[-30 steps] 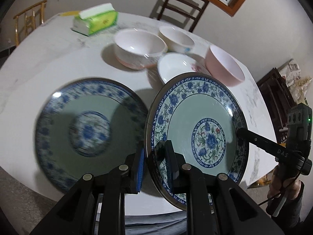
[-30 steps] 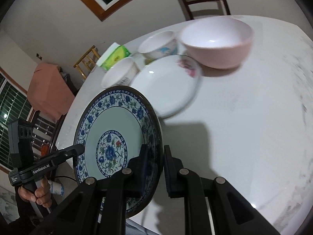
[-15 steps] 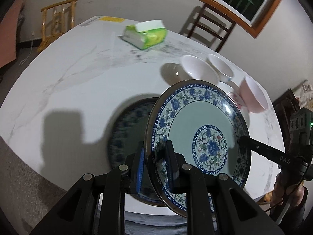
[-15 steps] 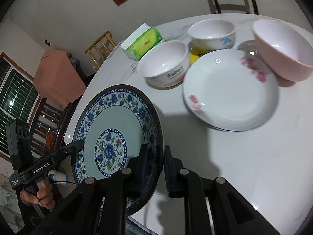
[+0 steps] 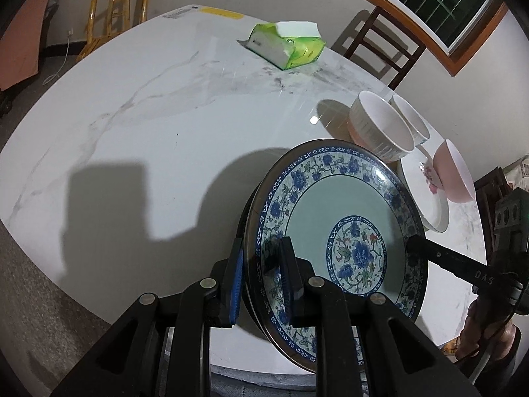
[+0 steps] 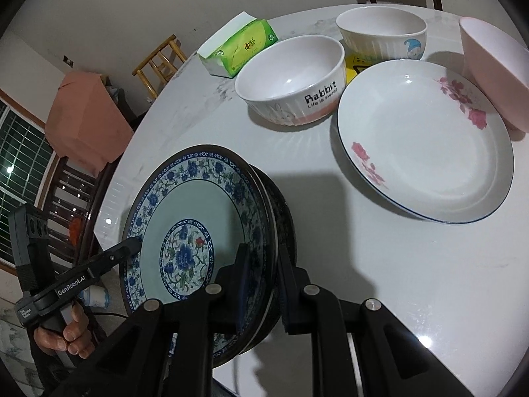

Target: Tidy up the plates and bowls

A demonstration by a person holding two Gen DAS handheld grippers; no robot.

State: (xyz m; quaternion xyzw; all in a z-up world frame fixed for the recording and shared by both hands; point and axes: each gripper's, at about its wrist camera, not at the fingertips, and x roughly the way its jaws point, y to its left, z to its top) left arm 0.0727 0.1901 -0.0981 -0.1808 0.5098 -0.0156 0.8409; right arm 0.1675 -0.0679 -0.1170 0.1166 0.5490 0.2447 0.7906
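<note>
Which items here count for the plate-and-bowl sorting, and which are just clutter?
Job items: blue floral plate held over a second dark-rimmed plate; white rose-patterned plate; white Rabbit bowl; small white bowl; pink bowl.
Clutter: green tissue pack; yellow sticker.

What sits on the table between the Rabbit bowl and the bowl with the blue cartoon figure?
A yellow sticker or card lies on the table between the Rabbit bowl and the cartoon bowl. Only the right wrist view shows it.
</note>
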